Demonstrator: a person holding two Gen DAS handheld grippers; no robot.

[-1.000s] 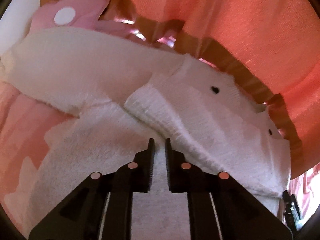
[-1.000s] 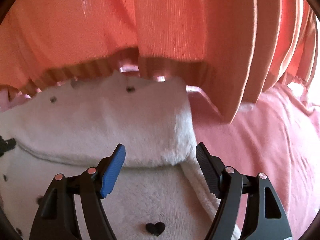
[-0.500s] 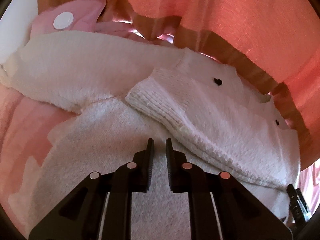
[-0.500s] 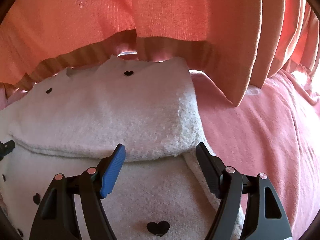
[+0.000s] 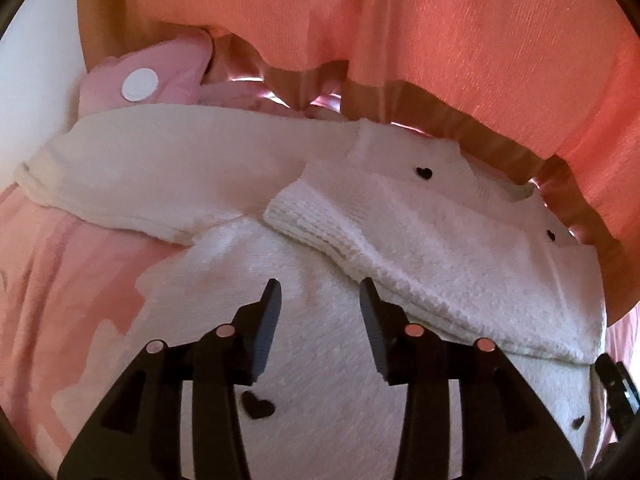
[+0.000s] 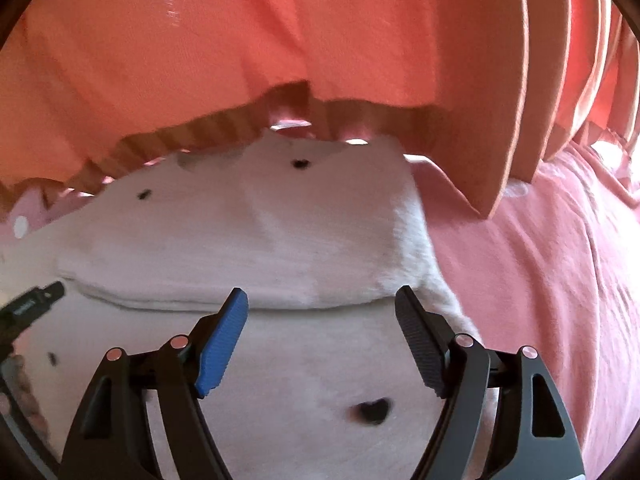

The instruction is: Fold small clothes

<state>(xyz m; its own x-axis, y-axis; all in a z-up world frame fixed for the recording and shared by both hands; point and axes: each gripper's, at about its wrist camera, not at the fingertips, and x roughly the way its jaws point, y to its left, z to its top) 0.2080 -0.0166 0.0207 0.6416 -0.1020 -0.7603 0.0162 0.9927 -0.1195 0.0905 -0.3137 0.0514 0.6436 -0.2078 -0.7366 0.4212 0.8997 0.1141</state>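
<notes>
Left tongs have just been opening, jaws part open over the white sweater, nothing between them. Sweater lies on pink bedding below an orange curtain, one sleeve folded across. Right tongs gape wide, empty.

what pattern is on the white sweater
Small black hearts scattered on the white sweater, clearest in the left wrist view.

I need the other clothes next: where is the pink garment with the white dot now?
In the left wrist view, the pink garment lies at upper left, behind the white sweater, under the orange curtain.
</notes>
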